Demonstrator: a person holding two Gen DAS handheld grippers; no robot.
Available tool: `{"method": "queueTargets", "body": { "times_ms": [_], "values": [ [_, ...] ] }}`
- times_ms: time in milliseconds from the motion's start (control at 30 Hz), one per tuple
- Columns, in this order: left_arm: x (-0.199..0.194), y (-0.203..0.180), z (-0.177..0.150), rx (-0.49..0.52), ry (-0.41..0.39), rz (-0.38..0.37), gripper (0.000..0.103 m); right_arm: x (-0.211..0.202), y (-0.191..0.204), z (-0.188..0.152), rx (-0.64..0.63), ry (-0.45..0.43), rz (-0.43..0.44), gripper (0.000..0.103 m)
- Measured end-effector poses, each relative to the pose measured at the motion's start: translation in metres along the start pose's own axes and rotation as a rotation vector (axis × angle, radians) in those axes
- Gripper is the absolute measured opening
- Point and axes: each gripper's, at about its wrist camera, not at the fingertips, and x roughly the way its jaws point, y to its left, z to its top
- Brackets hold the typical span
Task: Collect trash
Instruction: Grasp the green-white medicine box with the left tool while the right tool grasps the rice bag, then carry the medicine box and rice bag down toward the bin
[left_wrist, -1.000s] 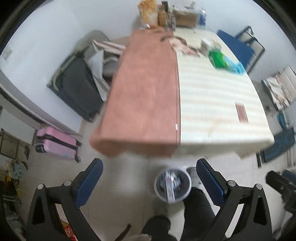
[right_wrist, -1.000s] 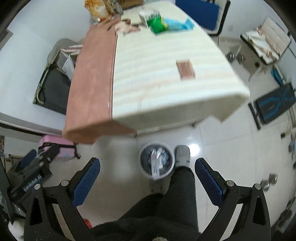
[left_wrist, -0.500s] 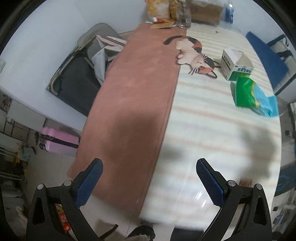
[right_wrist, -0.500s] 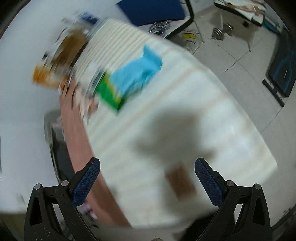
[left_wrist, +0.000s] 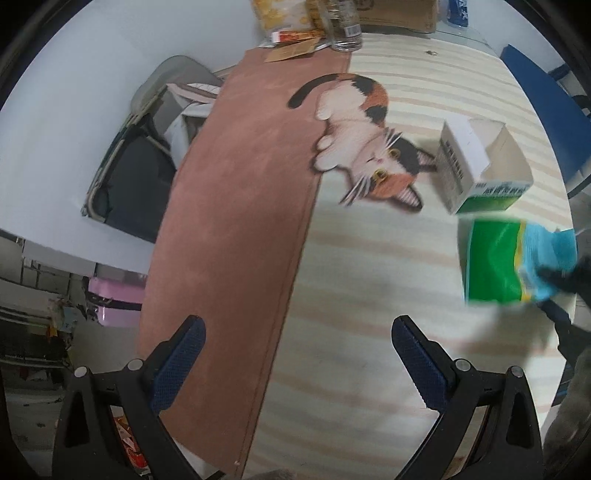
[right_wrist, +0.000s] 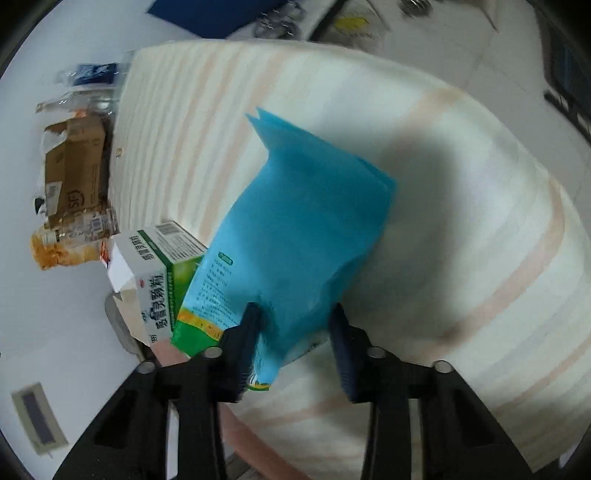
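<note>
The one medicine box (right_wrist: 155, 280), green and white, carries Chinese print and a barcode; I cannot read the small text on the one blue and green bag (right_wrist: 295, 236). The right gripper (right_wrist: 295, 332) is closing, the bag's lower end between its fingers (right_wrist: 247, 332), the box just left of them. The left gripper (left_wrist: 295, 354) gapes wide, empty, over the striped table (left_wrist: 369, 295), with one cat picture (left_wrist: 369, 147) beyond its fingers.
</note>
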Motion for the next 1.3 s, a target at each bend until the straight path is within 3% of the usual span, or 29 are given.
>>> {"method": "queueTargets", "body": {
  "times_ms": [133, 400, 500, 533, 600, 700, 767, 1067, 1300],
  "values": [
    [0.002, -0.020, 0.035, 0.004, -0.009, -0.068, 0.103, -0.027, -0.004, 0.018, -0.076, -0.062, -0.056, 0.031],
    [0.037, -0.067, 0.108, -0.057, 0.080, -0.336, 0.100, -0.071, -0.001, 0.058, -0.236, -0.125, -0.167, 0.031],
    [0.060, -0.084, 0.124, -0.045, 0.121, -0.360, 0.071, -0.071, 0.005, 0.066, -0.269, -0.128, -0.196, 0.031],
    [0.068, -0.088, 0.127, -0.042, 0.137, -0.372, 0.049, -0.070, 0.007, 0.069, -0.279, -0.130, -0.207, 0.031],
    [0.083, -0.092, 0.128, -0.046, 0.177, -0.390, 0.018, -0.067, 0.012, 0.072, -0.289, -0.132, -0.216, 0.031],
    [0.081, -0.092, 0.127, -0.027, 0.140, -0.358, 0.014, -0.066, 0.019, 0.075, -0.306, -0.141, -0.218, 0.031],
    [0.072, -0.089, 0.122, -0.005, 0.100, -0.336, 0.004, -0.067, 0.027, 0.073, -0.335, -0.149, -0.218, 0.031],
    [0.026, -0.048, 0.089, 0.017, -0.035, -0.252, 0.002, -0.090, 0.063, 0.041, -0.498, -0.208, -0.181, 0.031],
    [-0.015, -0.007, 0.047, 0.011, -0.115, -0.229, 0.002, -0.118, 0.085, -0.016, -0.630, -0.228, -0.135, 0.031]
  ]
}}
